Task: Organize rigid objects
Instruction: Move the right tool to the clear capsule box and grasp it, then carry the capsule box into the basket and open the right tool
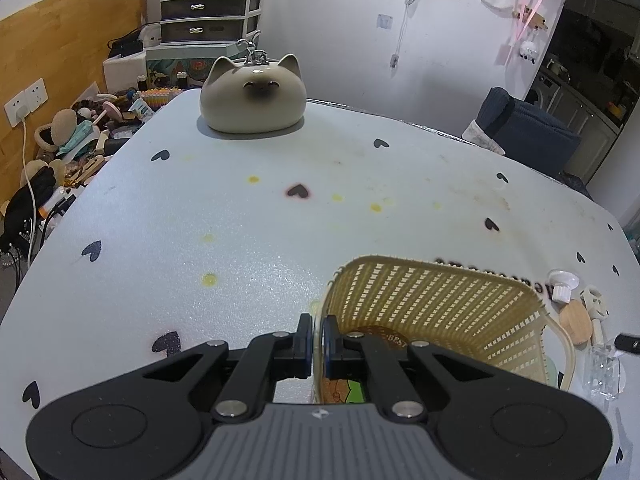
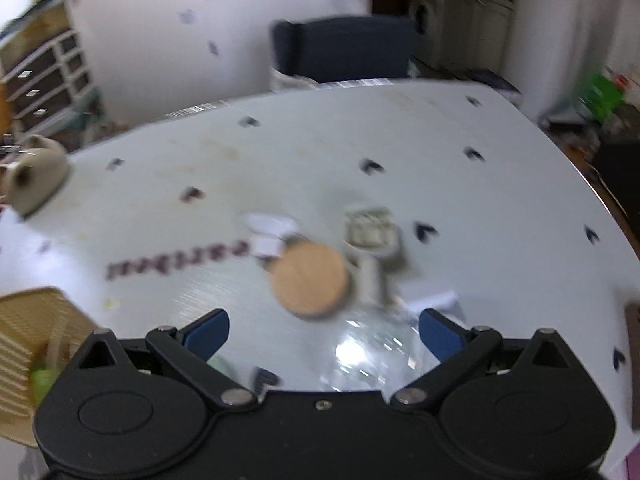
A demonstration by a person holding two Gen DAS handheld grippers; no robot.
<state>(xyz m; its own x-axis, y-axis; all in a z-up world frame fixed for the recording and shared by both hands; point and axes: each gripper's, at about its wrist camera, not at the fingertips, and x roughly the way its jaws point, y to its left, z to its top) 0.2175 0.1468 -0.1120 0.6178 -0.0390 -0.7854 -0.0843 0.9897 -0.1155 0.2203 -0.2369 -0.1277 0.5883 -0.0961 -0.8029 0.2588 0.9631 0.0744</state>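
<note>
Woven basket rim clamped in my left gripper; right gripper spread wide, next to close on the clear glass piece.

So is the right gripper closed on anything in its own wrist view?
No. The right gripper has its blue-padded fingers spread wide apart, with nothing between them but the table and a blurred clear object.
</note>
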